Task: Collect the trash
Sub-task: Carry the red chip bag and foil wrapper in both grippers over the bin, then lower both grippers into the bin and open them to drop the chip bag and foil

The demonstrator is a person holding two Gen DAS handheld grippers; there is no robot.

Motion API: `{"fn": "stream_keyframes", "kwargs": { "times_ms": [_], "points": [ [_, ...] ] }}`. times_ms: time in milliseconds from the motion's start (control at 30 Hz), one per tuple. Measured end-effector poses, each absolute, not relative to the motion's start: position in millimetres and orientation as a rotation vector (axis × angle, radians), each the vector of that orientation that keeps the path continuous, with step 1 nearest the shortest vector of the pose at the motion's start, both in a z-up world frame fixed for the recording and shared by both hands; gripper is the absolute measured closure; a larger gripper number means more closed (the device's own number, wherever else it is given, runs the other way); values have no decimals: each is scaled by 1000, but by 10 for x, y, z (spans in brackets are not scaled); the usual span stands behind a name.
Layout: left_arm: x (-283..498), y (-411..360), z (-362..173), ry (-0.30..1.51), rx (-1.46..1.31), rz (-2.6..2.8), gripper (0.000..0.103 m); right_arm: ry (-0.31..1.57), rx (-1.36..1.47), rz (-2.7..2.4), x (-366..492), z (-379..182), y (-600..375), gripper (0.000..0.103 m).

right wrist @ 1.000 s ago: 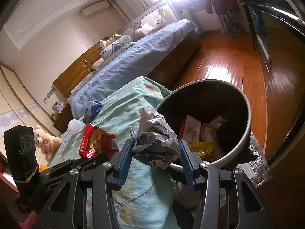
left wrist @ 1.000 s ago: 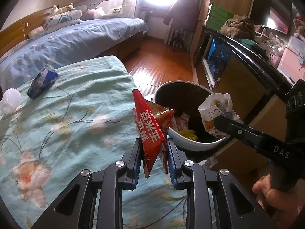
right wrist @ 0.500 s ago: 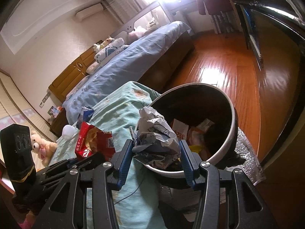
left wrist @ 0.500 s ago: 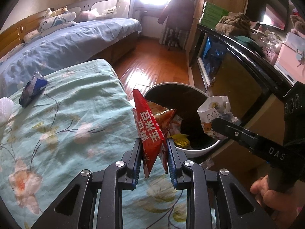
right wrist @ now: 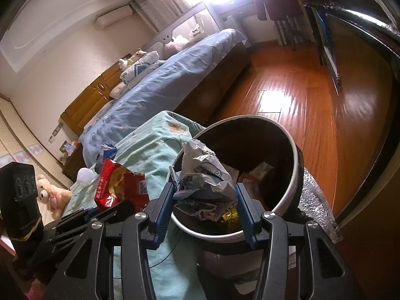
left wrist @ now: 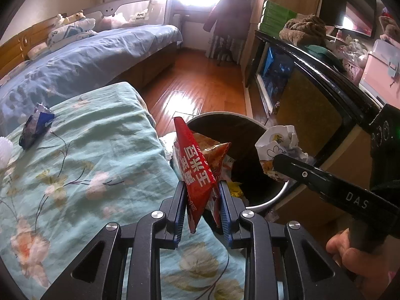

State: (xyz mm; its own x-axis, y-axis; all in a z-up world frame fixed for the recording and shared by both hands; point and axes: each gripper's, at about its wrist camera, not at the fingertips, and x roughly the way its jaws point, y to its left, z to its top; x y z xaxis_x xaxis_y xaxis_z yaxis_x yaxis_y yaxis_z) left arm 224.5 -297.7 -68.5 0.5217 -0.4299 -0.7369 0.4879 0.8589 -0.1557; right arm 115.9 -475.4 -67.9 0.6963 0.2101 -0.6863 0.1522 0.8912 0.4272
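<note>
Left tongs (left wrist: 202, 200) pinch red snack bag (left wrist: 197, 172), right tongs (right wrist: 203, 200) crumpled paper (right wrist: 205, 177); bin (right wrist: 295, 175) holds wrappers.

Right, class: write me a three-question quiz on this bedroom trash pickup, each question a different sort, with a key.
1. True or false: the left gripper is shut on a red snack bag.
2. What does the right gripper hold? A) crumpled paper B) a bottle C) a sock
3. Fill in: a blue wrapper lies on the floral ____.

Key: 1 true; 2 A, the crumpled paper, over the trash bin; 3 bedspread.
</note>
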Motion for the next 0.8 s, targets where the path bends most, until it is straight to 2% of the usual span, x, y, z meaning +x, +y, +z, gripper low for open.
{"fn": "stream_keyframes", "kwargs": {
  "times_ms": [800],
  "points": [
    [2457,-3258,-787,891,97,-561,79,833,469,4,1371,-734,-4894,53]
  ]
}}
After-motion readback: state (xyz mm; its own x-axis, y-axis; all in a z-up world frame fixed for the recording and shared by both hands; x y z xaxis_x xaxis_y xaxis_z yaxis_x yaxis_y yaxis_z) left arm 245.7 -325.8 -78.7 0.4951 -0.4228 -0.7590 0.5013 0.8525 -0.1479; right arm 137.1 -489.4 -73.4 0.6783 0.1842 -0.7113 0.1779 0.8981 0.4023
